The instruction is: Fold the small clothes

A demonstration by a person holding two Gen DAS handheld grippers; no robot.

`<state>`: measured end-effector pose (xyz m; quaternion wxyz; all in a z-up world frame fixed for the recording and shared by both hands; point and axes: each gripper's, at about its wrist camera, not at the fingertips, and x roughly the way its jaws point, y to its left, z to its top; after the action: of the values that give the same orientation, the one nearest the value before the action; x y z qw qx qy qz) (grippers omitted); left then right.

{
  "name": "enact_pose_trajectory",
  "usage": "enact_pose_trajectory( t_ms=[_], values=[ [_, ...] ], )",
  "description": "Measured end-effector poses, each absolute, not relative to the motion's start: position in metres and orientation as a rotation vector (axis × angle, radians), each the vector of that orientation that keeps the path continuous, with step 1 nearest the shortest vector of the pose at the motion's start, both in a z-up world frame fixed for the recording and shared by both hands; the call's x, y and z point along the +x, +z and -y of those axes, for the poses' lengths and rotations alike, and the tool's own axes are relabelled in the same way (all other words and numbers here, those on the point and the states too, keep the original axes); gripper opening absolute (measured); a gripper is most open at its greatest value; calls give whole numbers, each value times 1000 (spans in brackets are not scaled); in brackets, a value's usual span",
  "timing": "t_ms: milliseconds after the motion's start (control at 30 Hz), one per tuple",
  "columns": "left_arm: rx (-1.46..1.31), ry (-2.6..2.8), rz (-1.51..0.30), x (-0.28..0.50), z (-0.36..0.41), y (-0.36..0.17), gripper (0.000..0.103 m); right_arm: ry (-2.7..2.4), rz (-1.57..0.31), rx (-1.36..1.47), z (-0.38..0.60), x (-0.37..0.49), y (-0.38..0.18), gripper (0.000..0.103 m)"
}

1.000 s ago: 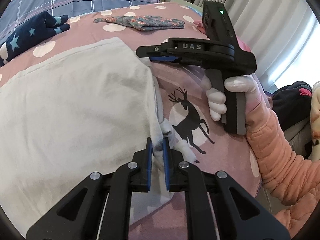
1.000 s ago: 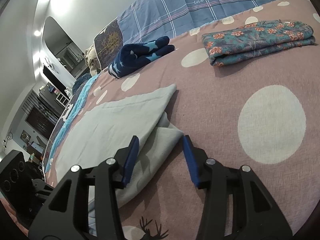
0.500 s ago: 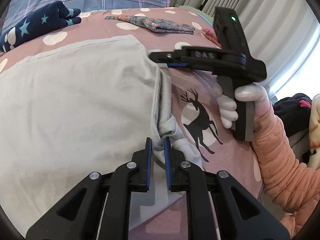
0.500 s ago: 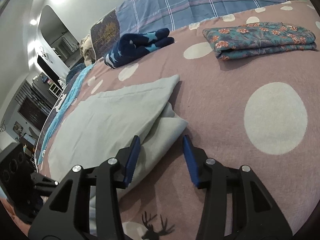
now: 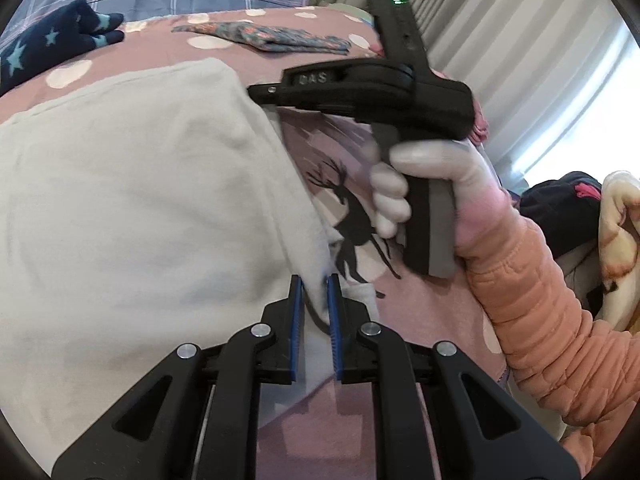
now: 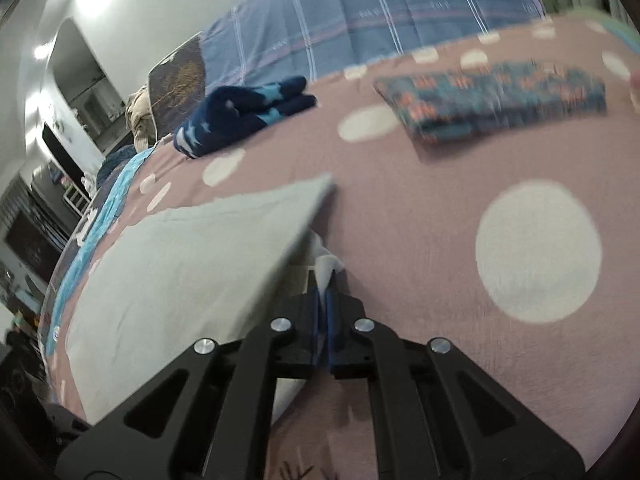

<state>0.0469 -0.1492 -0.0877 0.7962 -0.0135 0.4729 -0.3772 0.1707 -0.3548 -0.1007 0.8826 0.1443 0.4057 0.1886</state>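
**Both corners pinched, long right edge ready to carry across**

Pale grey cotton garment (image 5: 132,200) spread flat on the pink polka-dot bedspread (image 6: 440,216), its right-hand edge running away from the near corner toward the far one. Left gripper (image 5: 316,300) narrowed onto the bunched near end of that edge, cloth wedged between the blue pads. Right gripper (image 6: 322,300) pressed together on a small tuft at the far end of the same edge, held by a white-gloved hand (image 5: 424,184) in a peach quilted sleeve (image 5: 552,320). Edge stretched between the two pinches, so long axis of the coming fold probably parallel to it, body of the garment lying wholly to the left of both. Open room leftward over the grey cloth itself. Beyond the far edge, well apart: folded teal floral cloth (image 6: 492,100) and navy star-patterned bundle (image 6: 240,112). To the right, bare bedspread with a black deer print (image 5: 352,216), then curtains (image 5: 520,60).
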Motion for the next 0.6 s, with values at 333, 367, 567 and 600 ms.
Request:
enact_pose_trajectory(
  t_ms=[333, 367, 567, 600],
  values=[
    [-93, -698, -960, 47, 110, -76, 12, 419, -840, 417, 369, 172, -106, 5],
    [-99, -661, -957, 50, 101, -75, 12, 423, -841, 426, 369, 173, -106, 5],
    [-57, -713, -923, 38, 115, -63, 14, 389, -845, 416, 371, 167, -102, 9],
    [-33, -740, -915, 37, 124, -60, 17, 375, -849, 402, 372, 160, -99, 11]
  ],
)
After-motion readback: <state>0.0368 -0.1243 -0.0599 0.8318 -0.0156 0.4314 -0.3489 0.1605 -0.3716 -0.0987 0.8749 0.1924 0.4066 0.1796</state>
